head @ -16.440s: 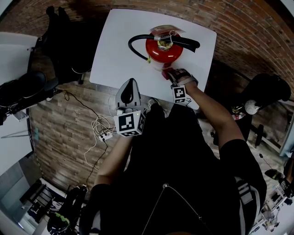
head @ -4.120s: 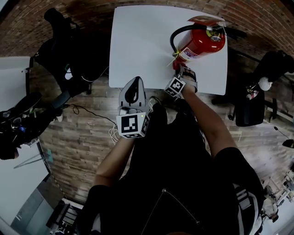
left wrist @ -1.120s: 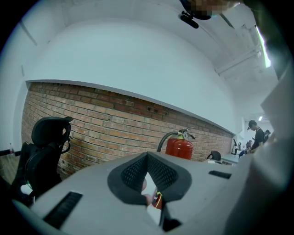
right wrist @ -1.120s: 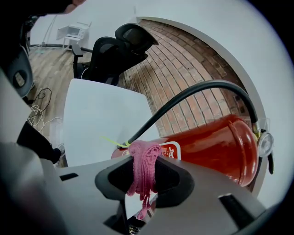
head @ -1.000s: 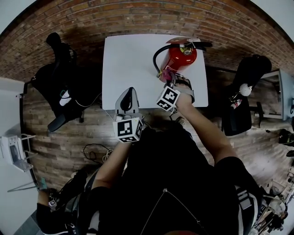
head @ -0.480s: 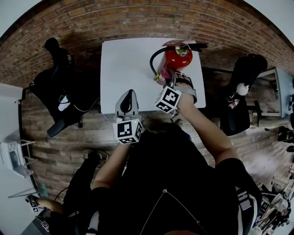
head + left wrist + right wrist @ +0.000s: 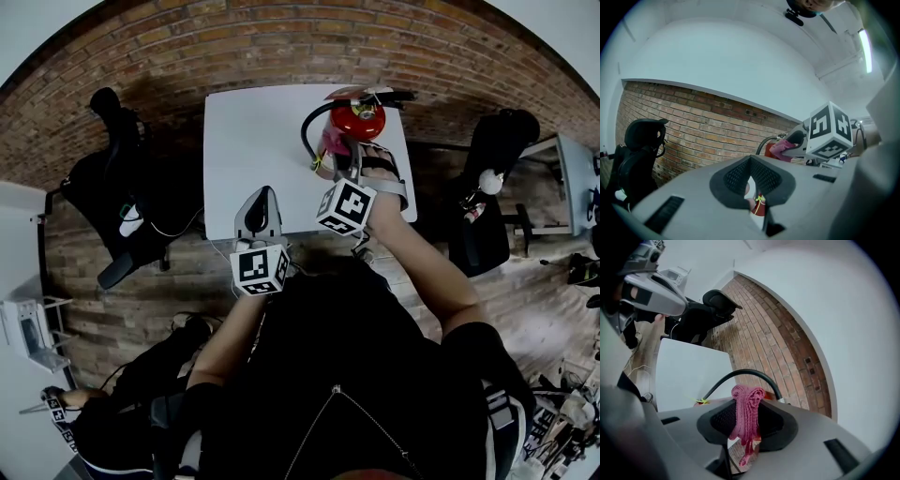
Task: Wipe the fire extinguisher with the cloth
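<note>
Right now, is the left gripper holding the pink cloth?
No, the pink cloth is clamped in the right gripper, as that gripper's view shows.

The fire extinguisher (image 7: 359, 120) stands on the table's (image 7: 253, 141) far right; chair (image 7: 98, 183) left.

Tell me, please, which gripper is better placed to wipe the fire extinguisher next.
Right: the right gripper is shut on the cloth beside the fire extinguisher; the left gripper holds nothing, farther back.

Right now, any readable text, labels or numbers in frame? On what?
No readable text.
Left marker cube, right marker cube: black-and-white square patterns, no words.
Fire extinguisher: no label legible, too small.
Cloth: no print.
</note>
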Demonstrator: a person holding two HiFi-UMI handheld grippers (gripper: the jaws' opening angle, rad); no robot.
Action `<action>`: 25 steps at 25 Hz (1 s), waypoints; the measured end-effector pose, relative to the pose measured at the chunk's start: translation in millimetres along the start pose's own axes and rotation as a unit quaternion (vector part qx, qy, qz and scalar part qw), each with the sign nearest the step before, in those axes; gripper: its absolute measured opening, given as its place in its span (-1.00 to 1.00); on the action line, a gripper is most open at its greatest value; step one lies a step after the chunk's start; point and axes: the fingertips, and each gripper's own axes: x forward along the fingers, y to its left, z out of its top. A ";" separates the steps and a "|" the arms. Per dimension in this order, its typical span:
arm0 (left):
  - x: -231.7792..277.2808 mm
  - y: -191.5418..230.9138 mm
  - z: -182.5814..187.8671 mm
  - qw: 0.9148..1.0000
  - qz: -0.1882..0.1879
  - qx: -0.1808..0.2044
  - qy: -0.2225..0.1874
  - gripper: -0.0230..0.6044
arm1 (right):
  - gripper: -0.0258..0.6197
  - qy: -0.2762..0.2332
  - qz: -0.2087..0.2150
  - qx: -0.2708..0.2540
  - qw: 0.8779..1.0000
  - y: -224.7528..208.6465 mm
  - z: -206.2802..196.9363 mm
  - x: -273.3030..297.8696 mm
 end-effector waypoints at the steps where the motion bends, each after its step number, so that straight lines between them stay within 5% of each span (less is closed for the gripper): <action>1: 0.2 0.0 0.4 1.000 0.000 0.000 0.000 -0.90 | -0.55 -0.007 -0.016 -0.005 1.000 -6.9 3.9 -4.3; 7: 0.9 -2.6 1.2 1.000 -0.005 0.001 0.005 -0.90 | -0.56 -0.076 -0.125 -0.061 0.987 -47.7 31.3 -24.5; 17: 3.6 -13.7 0.9 1.000 0.004 0.011 0.012 -0.90 | -0.56 -0.127 -0.157 -0.119 0.972 -19.9 13.9 2.3; 25: 11.5 -34.0 4.8 0.999 0.036 0.016 0.014 -0.90 | -0.56 -0.166 -0.146 -0.094 0.971 -22.2 -7.9 -9.2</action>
